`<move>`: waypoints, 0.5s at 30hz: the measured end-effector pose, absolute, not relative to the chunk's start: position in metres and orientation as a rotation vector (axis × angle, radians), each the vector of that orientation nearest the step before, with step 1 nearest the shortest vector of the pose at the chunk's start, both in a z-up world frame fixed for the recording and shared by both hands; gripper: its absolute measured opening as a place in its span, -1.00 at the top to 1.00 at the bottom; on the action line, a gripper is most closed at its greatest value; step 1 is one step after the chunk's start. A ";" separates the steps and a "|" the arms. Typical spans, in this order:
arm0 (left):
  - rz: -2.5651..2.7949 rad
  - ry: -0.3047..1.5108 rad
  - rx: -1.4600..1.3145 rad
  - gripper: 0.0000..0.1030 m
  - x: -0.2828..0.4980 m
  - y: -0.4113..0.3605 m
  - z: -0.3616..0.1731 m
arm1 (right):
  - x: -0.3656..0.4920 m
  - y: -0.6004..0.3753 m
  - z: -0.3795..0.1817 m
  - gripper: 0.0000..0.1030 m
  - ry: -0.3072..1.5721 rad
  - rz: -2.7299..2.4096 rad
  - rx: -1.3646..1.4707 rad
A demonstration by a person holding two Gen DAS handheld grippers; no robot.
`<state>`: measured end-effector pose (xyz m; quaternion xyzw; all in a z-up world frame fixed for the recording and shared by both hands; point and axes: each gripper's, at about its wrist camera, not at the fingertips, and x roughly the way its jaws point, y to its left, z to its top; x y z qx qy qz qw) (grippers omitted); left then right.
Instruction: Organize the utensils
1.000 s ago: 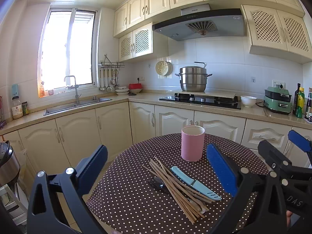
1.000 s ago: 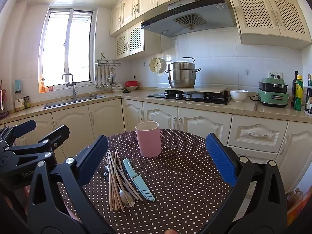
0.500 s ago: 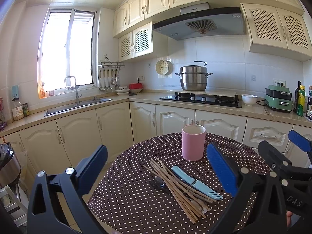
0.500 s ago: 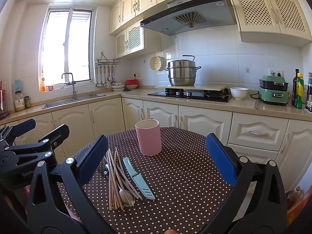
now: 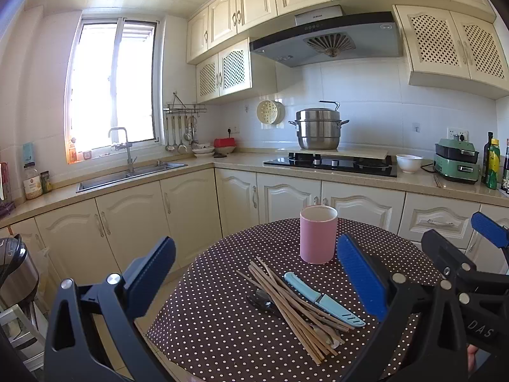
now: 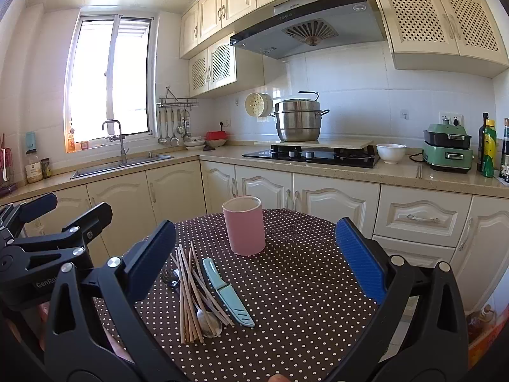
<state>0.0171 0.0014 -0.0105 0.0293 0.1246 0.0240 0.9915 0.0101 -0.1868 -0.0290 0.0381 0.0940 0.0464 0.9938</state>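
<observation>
Both claws, left and right, stay wide and empty above the worktop; nothing moved, chopsticks, knife and cup untouched.

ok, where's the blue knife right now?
Blue knife lies flat on the dotted table, just right of the chopstick pile, in front of the pink cup.

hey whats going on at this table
A person holds a two-finger gripper in each hand over a round polka-dot table. Both the left gripper and the right gripper are open and empty. A pile of chopsticks, a spoon and a blue knife lies loose beside an upright pink cup. Nothing has been sorted yet.
</observation>
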 end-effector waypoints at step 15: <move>0.088 0.249 0.046 -0.92 0.024 -0.012 0.001 | 0.023 -0.198 -0.017 -0.91 0.168 0.120 0.063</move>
